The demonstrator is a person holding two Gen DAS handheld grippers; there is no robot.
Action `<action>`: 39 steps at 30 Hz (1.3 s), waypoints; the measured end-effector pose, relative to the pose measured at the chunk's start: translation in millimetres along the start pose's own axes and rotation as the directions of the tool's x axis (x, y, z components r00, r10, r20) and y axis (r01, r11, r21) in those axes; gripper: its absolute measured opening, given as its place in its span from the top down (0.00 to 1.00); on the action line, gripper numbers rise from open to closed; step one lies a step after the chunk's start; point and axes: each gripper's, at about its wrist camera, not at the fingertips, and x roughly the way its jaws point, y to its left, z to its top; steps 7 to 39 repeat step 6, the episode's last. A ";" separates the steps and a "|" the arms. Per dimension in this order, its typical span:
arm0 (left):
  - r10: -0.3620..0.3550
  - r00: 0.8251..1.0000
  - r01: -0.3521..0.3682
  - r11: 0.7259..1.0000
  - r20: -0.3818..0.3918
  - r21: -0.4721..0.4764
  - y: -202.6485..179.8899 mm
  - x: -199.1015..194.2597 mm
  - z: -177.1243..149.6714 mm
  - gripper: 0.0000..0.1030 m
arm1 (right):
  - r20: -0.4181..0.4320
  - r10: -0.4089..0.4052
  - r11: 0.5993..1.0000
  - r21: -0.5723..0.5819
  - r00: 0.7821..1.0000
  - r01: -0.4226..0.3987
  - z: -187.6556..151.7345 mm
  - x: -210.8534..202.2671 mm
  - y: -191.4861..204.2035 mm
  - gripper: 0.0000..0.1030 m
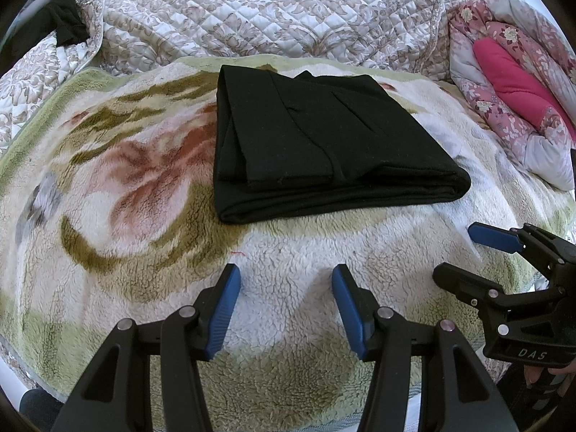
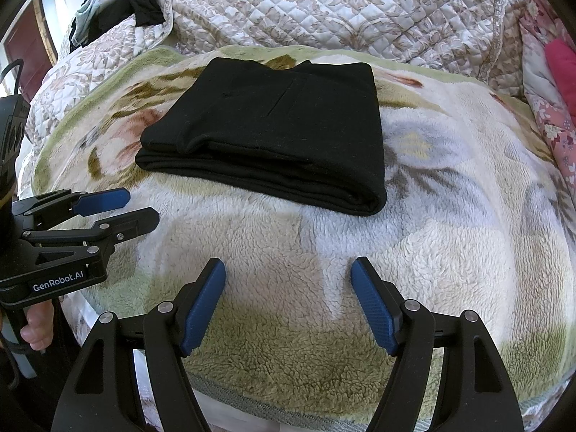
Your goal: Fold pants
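Pants (image 1: 324, 144), folded into a black stack mid-frame on the fleece blanket (image 1: 126, 216), lie just ahead of both empty, wide-open tongs, left gripper (image 1: 286, 280) and right gripper (image 2: 288, 273), roughly equally near.

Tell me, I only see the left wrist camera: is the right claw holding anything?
Observer: No. The right claw is open, with only blanket showing between its pads.
Operator: What does the left claw look like from the side?
Observer: Its body has GenRobot.AI written on it.
Operator: What's way off to the left?
Observer: What looks like a dark red door, at the edge of the right wrist view.
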 end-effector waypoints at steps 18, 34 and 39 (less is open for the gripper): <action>-0.005 1.000 0.005 1.000 -0.001 0.003 -0.9 1.7 -1.3 0.42 | 0.000 0.000 1.000 0.001 1.000 0.000 -0.1 0.0 0.3 0.29; -0.005 1.000 0.005 1.000 -0.001 0.003 -0.9 1.7 -1.3 0.42 | 0.000 0.000 1.000 0.001 1.000 0.000 -0.1 0.0 0.3 0.29; -0.005 1.000 0.005 1.000 -0.001 0.003 -0.9 1.7 -1.3 0.42 | 0.000 0.000 1.000 0.001 1.000 0.000 -0.1 0.0 0.3 0.29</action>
